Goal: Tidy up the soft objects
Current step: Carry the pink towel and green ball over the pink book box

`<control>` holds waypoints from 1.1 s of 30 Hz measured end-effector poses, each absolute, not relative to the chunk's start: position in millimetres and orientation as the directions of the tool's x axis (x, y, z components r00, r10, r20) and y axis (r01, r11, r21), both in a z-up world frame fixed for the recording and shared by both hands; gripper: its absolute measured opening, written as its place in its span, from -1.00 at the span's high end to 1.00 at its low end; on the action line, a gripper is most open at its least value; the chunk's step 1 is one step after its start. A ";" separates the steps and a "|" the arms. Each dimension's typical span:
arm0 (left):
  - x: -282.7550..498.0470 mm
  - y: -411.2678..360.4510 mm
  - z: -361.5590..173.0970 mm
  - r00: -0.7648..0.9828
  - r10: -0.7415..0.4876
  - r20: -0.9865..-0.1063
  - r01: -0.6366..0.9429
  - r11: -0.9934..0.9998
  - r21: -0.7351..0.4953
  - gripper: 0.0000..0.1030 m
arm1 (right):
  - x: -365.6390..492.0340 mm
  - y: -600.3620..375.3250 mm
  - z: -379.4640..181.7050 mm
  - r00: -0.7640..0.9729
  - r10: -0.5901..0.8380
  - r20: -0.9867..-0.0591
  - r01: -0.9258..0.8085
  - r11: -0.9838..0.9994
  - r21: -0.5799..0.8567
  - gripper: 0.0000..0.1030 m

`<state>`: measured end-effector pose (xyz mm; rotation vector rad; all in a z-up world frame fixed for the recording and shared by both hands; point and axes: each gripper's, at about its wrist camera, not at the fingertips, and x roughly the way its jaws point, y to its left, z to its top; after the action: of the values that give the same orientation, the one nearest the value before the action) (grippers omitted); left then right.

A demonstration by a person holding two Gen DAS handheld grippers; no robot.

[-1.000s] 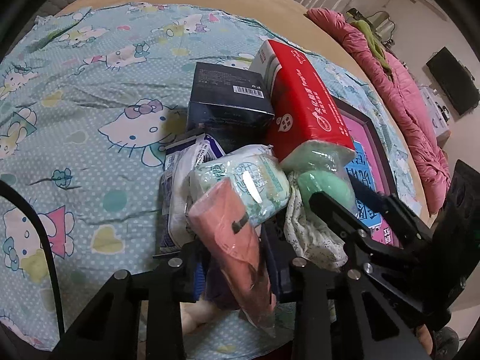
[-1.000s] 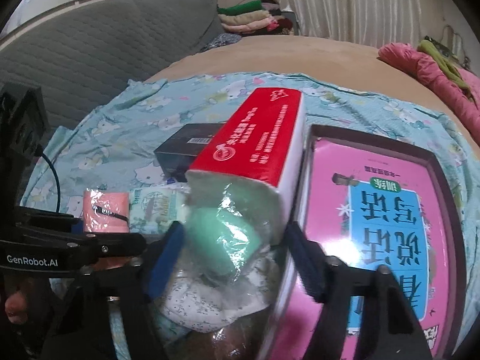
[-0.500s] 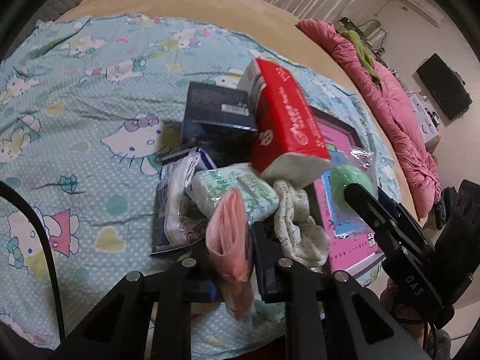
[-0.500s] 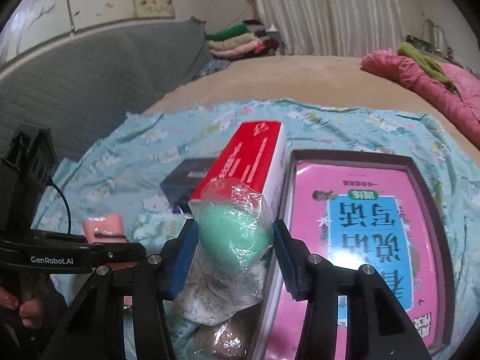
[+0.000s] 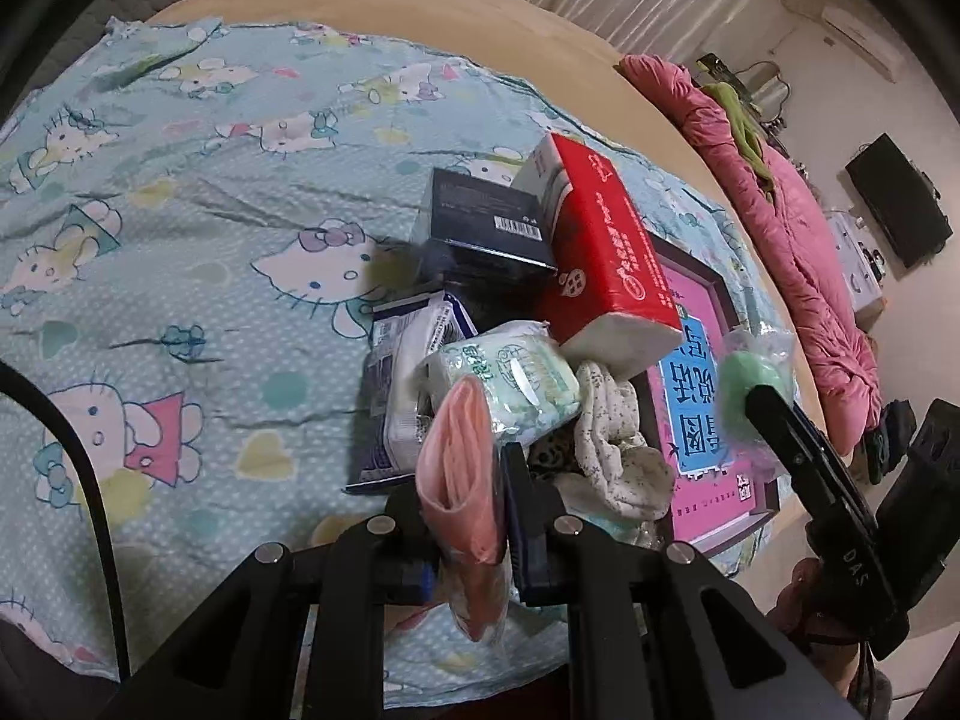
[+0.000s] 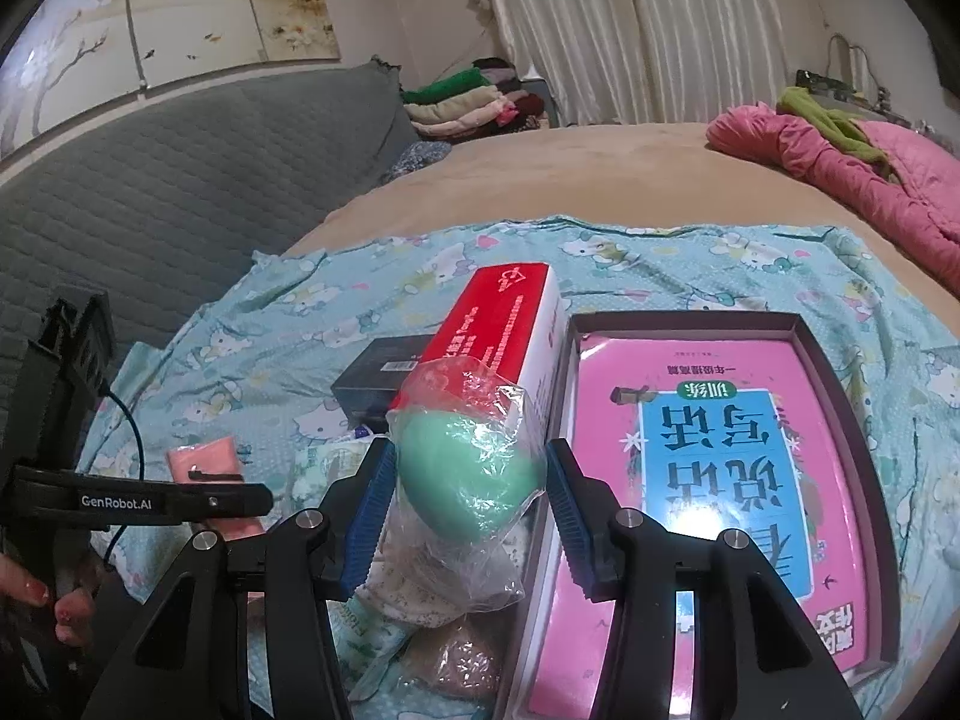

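Green sponge [image 6: 468,468], plastic-bagged | right gripper [image 6: 471,516] clamps it | left gripper [image 5: 468,516] grips pink cloth [image 5: 462,468]

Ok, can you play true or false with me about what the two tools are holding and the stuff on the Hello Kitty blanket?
1. The right tool grips a green ball in a plastic bag. True.
2. The left tool is empty. False: it pinches a pink cloth.
3. The red tissue pack leans on the dark box. True.
4. The pink book lies in a yellow basket. False: it sits in a dark tray.
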<state>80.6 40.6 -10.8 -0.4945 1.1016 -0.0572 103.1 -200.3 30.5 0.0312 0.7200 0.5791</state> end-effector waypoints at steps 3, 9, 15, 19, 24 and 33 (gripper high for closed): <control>79.1 38.0 3.7 0.487 -0.287 -0.825 -0.176 0.893 -0.415 0.65 | 101.2 -206.1 36.0 0.621 0.504 -0.601 -0.473 0.852 0.225 -0.01; 81.5 15.8 35.5 0.530 -0.300 -0.793 -0.107 0.904 -0.414 0.65 | 89.0 -228.8 51.2 0.673 0.468 -0.573 -0.414 0.880 0.233 -0.01; 91.6 -22.4 56.0 0.541 -0.330 -0.774 -0.030 0.912 -0.410 0.65 | 79.5 -261.0 57.7 0.719 0.406 -0.564 -0.333 0.914 0.234 -0.01; 100.2 -56.2 65.2 0.540 -0.360 -0.761 0.033 0.912 -0.408 0.65 | 76.8 -291.7 55.5 0.739 0.366 -0.566 -0.256 0.929 0.267 -0.01; 111.4 -92.9 66.7 0.534 -0.412 -0.739 0.101 0.898 -0.428 0.65 | 78.8 -328.7 48.3 0.758 0.306 -0.576 -0.154 0.942 0.298 -0.01; 136.6 -159.1 28.3 0.416 -0.519 -0.746 0.222 0.854 -0.470 0.65 | 87.1 -364.1 24.6 0.736 0.225 -0.638 -0.036 0.955 0.295 -0.01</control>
<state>136.6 -159.1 28.3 -0.3203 1.0439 -0.4755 87.1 -364.1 24.6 0.2723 0.7316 0.1453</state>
